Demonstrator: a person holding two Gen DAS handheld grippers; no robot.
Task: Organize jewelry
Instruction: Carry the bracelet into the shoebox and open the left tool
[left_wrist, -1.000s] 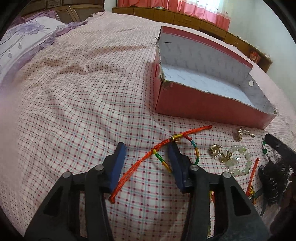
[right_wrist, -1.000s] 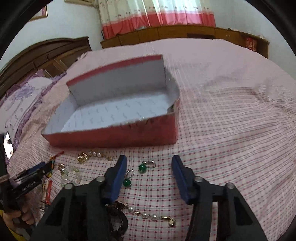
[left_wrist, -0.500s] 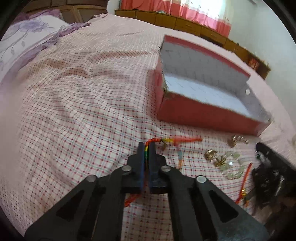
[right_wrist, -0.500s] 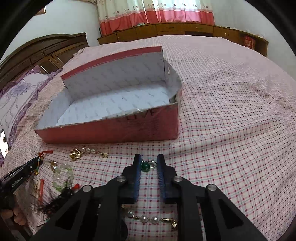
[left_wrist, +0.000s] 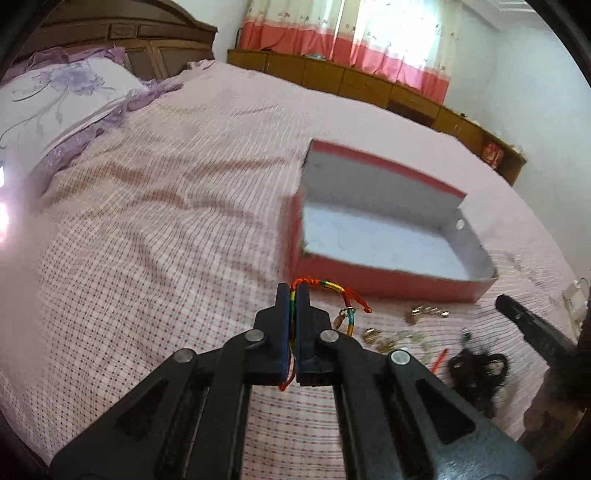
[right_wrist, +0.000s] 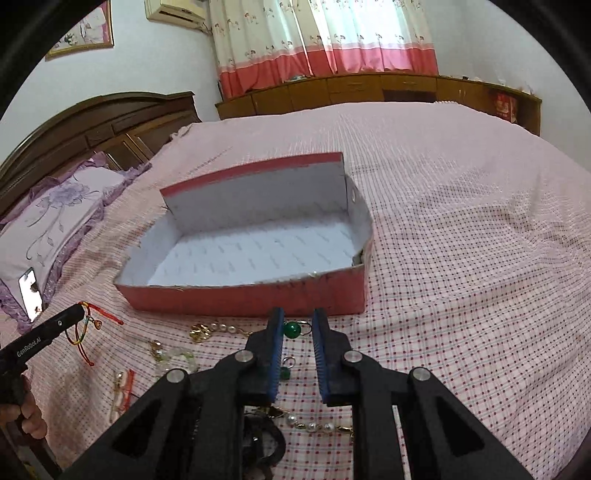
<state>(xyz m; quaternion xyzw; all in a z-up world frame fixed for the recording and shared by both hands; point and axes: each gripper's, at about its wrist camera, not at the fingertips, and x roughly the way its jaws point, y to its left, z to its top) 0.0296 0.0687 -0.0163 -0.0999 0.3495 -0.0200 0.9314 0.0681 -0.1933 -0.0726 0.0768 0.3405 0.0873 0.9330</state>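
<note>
My left gripper (left_wrist: 293, 291) is shut on a red and rainbow cord bracelet (left_wrist: 334, 290) and holds it off the bedspread, short of the open red box (left_wrist: 391, 282). The bracelet also hangs from that gripper in the right wrist view (right_wrist: 83, 325). My right gripper (right_wrist: 298, 318) is nearly shut on a green bead earring (right_wrist: 292, 328), lifted just before the box's front wall (right_wrist: 255, 295). A second green earring (right_wrist: 285, 371) lies below it on the bed.
Loose jewelry lies on the checked bedspread before the box: a gold and pearl piece (right_wrist: 210, 330), a clear bead bracelet (right_wrist: 173, 356), a pearl chain (right_wrist: 314, 424), a black hair piece (left_wrist: 476, 373). A phone (right_wrist: 31, 293) lies by the purple pillow (right_wrist: 55, 221).
Both grippers closed on their pieces and rose: the left lifted the cord bracelet off the bed, the right lifted one green earring toward the box.
</note>
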